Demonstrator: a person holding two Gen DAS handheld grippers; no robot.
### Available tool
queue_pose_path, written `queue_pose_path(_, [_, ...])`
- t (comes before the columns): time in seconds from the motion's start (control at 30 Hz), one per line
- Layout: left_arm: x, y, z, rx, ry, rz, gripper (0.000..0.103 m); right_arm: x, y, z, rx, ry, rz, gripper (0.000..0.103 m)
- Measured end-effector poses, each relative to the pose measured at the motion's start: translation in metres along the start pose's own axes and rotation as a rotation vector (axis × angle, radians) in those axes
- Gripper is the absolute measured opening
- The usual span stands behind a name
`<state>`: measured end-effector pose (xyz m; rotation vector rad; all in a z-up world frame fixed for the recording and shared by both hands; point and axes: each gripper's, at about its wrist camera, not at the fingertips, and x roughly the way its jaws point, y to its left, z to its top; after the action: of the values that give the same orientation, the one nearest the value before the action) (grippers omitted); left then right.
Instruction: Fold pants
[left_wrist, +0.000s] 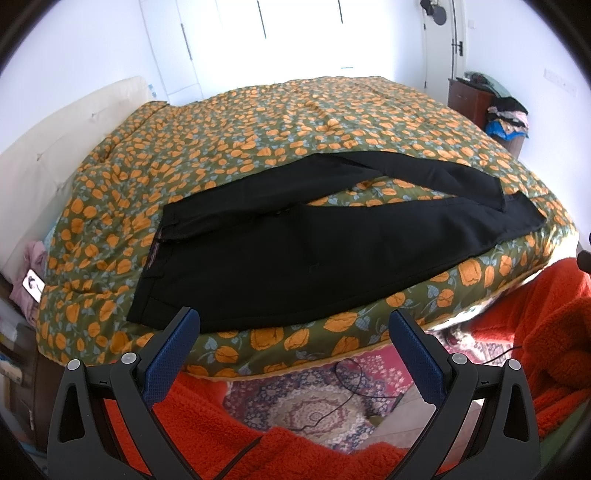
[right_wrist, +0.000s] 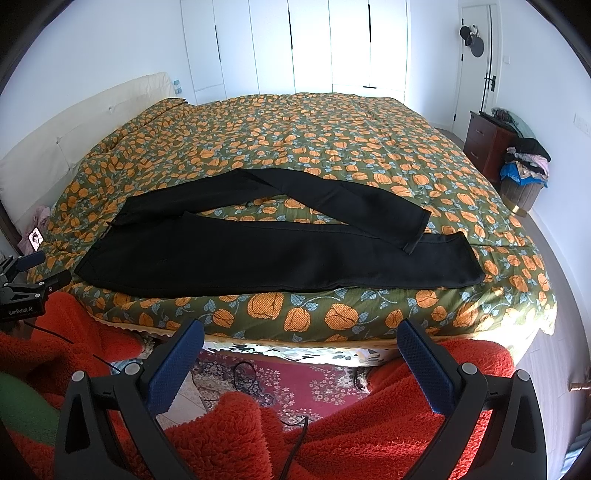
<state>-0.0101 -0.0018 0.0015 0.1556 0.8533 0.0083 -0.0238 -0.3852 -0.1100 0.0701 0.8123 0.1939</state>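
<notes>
Basket (right_wrist: 524, 192), beside the dark wooden dresser (right_wrist: 484, 144) at the far right wall: heaped above its rim with mixed clothing, black on top, pink and blue beneath. Pants (right_wrist: 258, 251), black: laid unfolded along the near edge of the floral quilt (right_wrist: 314, 140) on the bed, waistband to the left, near leg straight, far leg angled so its cuff overlaps the near leg. Left gripper (left_wrist: 293, 325) and right gripper (right_wrist: 300, 336): both short of the bed edge, jaws wide apart, holding nothing.

One pants (left_wrist: 295, 240) — two claws (one bed (left_wrist: 295, 122))
</notes>
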Motion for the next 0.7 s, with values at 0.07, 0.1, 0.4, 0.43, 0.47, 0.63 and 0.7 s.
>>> queue_pose_path(0.07, [0.0006,-0.0013,0.0002,0.002,0.001,-0.004,0.102,-0.0001,-0.0015,0.0009,0.007,-0.002,-0.001,0.103])
queue_pose_path(0.1, [0.0008,-0.0017,0.0003,0.002,0.002,-0.009,0.102,-0.0006,-0.0022,0.0012,0.010,-0.005,0.001,0.103])
queue_pose_path(0.4, [0.0002,-0.0022,-0.0003,0.015,0.005,-0.023,0.102,-0.0025,-0.0008,0.0013,0.000,-0.020,0.001,0.103])
queue_pose_path(0.43, [0.0000,-0.0014,-0.0004,0.011,0.005,-0.024,0.102,-0.0028,-0.0003,0.0004,-0.002,-0.021,0.002,0.103])
queue_pose_path(0.47, [-0.0001,-0.0008,-0.0005,0.010,0.005,-0.024,0.102,-0.0026,-0.0002,0.0004,-0.003,-0.021,0.003,0.103])
queue_pose_path(0.63, [0.0004,-0.0008,-0.0007,0.017,0.010,-0.032,0.102,-0.0023,0.0003,-0.0001,-0.006,-0.024,0.009,0.103])
queue_pose_path(0.7, [0.0010,-0.0019,-0.0007,0.022,0.015,-0.042,0.102,-0.0022,0.0003,-0.0001,-0.006,-0.028,0.014,0.103])
